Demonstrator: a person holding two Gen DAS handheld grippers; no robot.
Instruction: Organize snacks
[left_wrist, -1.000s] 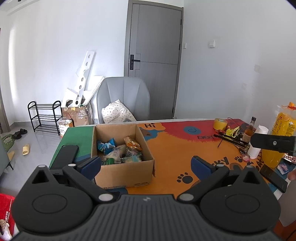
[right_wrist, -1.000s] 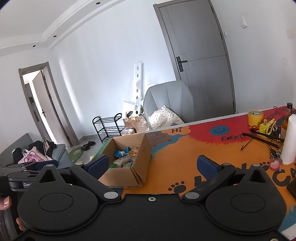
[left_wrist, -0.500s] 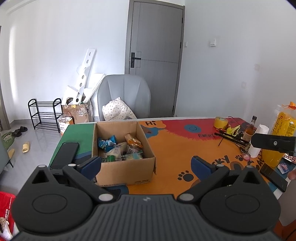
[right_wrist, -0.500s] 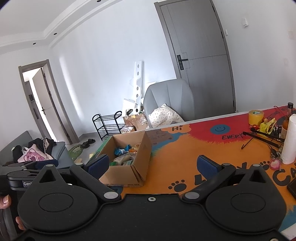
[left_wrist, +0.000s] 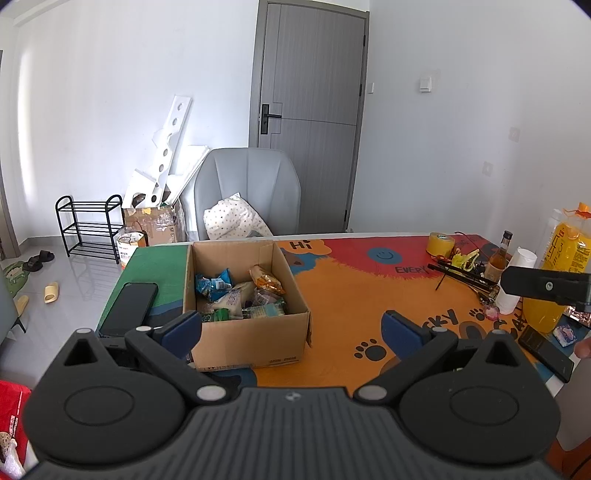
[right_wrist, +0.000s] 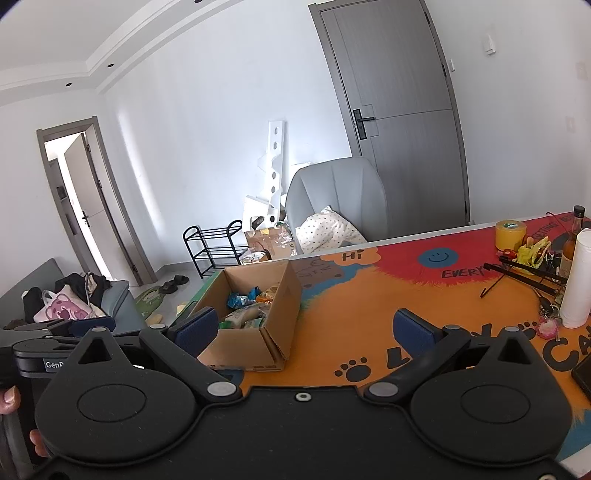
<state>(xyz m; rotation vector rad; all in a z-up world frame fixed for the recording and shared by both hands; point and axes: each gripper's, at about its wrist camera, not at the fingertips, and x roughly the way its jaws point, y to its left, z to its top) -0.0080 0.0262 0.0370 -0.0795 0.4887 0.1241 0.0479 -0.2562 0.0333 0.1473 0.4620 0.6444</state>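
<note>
An open cardboard box (left_wrist: 251, 339) stands on the left part of the colourful table mat (left_wrist: 351, 295), with several snack packets (left_wrist: 240, 291) inside it. The same box (right_wrist: 258, 314) shows in the right wrist view with the packets (right_wrist: 247, 306) in it. My left gripper (left_wrist: 291, 332) hangs open above the near table edge, its left pad just in front of the box's near left corner. My right gripper (right_wrist: 306, 328) is open too, held back from the table to the right of the box. Neither holds anything.
A black phone (left_wrist: 129, 308) lies left of the box. At the right stand a tape roll (left_wrist: 440, 243), a small bottle (left_wrist: 498, 258), a paper roll (right_wrist: 578, 280), a yellow bag (left_wrist: 565, 269) and black sticks (left_wrist: 461, 275). A grey chair (left_wrist: 247, 192) is behind the table.
Both grippers have drawn back and risen slightly, so the box looks a little farther and lower. Both stay open; nothing on the table has moved.
</note>
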